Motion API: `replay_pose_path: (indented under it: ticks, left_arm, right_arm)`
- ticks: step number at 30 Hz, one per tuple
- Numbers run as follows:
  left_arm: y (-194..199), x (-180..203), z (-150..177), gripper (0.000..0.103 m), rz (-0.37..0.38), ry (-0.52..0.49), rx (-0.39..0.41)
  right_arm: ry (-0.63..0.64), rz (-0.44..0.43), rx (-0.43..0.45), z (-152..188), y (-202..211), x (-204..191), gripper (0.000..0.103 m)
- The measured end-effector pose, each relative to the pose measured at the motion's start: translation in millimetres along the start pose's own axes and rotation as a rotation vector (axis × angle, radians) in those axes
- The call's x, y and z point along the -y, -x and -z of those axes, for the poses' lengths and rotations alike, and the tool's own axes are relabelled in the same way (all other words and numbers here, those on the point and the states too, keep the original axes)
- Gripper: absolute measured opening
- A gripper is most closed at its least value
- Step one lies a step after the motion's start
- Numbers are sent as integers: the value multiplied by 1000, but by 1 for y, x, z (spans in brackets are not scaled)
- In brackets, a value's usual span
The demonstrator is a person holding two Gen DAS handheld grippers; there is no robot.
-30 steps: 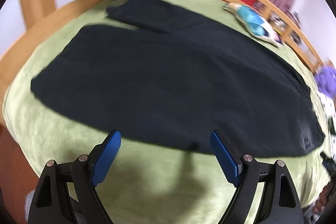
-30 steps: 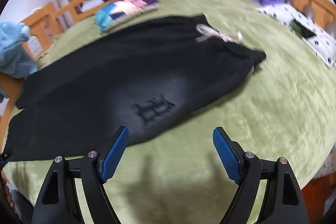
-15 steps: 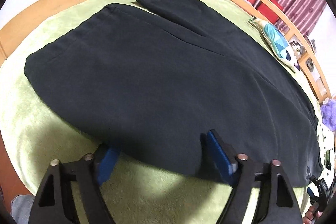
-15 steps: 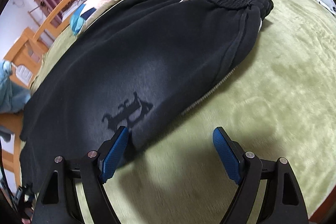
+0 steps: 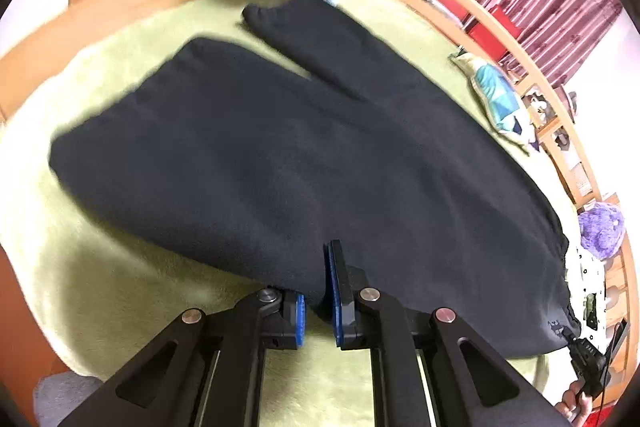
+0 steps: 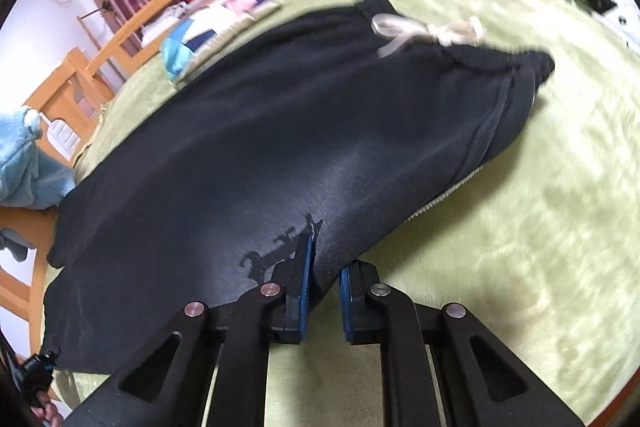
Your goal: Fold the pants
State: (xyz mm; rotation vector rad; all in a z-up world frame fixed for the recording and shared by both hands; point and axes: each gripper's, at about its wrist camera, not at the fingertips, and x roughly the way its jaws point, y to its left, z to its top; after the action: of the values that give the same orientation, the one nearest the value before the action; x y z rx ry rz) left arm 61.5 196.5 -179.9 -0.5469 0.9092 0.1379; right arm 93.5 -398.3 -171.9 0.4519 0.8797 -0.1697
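Black pants (image 5: 280, 163) are lying flat across a bed covered by a green blanket (image 5: 120, 291), legs reaching toward the wooden bed frame (image 5: 516, 67), waistband and pale drawstring (image 6: 416, 31) at the other end. The left claw (image 5: 318, 297) has just been closing and is pinching the near edge of a leg. The right claw (image 6: 324, 277) has just been closing too and is pinching the near edge beside the printed logo (image 6: 280, 247). To fold well, both claws should probably be lifting together and carrying the near edge evenly over the far leg, keeping the cloth taut between them.
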Motion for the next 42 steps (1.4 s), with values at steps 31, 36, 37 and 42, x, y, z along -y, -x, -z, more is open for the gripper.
replay_pose_path:
  ticks: [31, 36, 37, 42]
  left_arm:
    - [-103, 164, -203, 10, -51, -257, 248]
    - [-134, 167, -202, 20, -41, -245, 189]
    - [-135, 168, -199, 25, -47, -248, 186]
    - [-122, 173, -181, 62, -52, -269, 178]
  right_arm:
    - [154, -72, 102, -205, -97, -112, 11]
    - [166, -30, 31, -192, -149, -113, 26]
    - [170, -32, 17, -188, -153, -113, 33]
    - [206, 4, 15, -169, -135, -106, 53]
